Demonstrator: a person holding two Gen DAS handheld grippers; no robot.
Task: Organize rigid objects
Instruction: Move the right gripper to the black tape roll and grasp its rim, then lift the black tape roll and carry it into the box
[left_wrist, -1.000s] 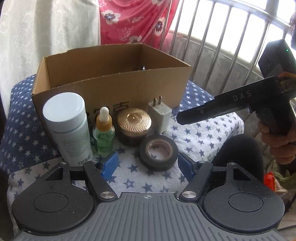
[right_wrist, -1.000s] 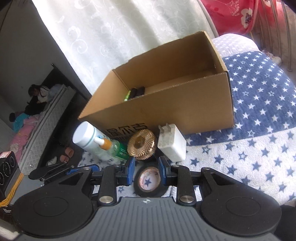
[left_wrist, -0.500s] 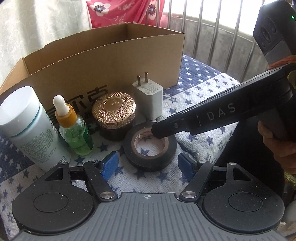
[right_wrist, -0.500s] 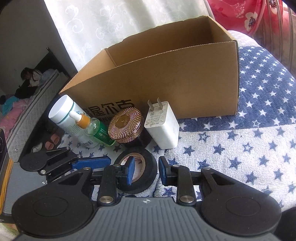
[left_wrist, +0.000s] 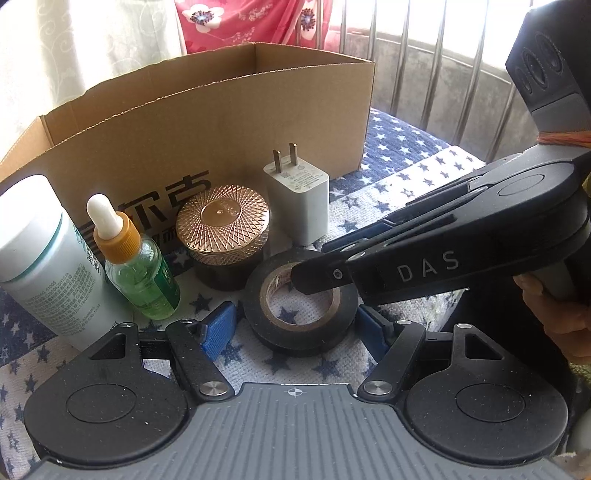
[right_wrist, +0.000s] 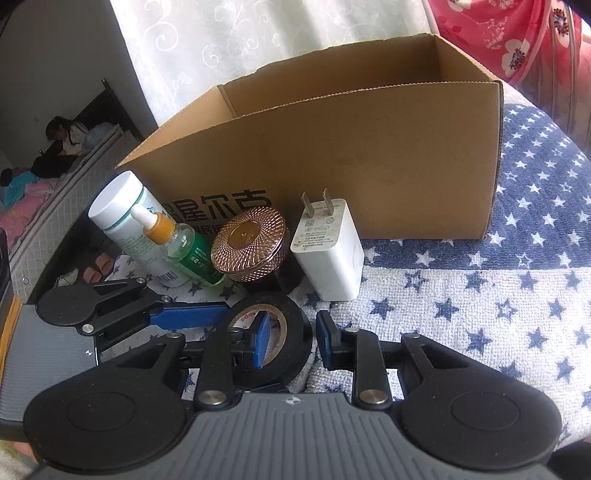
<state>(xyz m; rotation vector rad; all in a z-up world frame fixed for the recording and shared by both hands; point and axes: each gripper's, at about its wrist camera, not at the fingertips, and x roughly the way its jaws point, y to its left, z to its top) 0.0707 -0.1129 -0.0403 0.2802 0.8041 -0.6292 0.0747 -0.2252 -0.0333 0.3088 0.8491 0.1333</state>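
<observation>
A black tape roll (left_wrist: 301, 334) lies flat on the star-patterned cloth, in front of the other items. My left gripper (left_wrist: 293, 328) is open and straddles it, with a blue pad at each side and a small gap to the roll. My right gripper (right_wrist: 291, 341) comes in from the right, narrowly open. One finger sits inside the roll's (right_wrist: 295, 332) hole and the other outside, so the wall is between the jaws without being pressed. In the left wrist view the right gripper (left_wrist: 321, 264) hangs over the hole. One left finger (right_wrist: 188, 317) shows beside the roll.
Behind the tape stand a white bottle (left_wrist: 44, 258), a green dropper bottle (left_wrist: 140, 280), a gold-lidded jar (left_wrist: 223, 229) and a white charger plug (left_wrist: 299, 192). An open cardboard box (left_wrist: 221, 122) stands behind them. Window bars are at the right, and a person's hand (left_wrist: 561, 314) holds the right gripper.
Both grippers have come down and closer to the tape roll. The right gripper swung in from the right and one of its fingers dropped into the roll's hole.
</observation>
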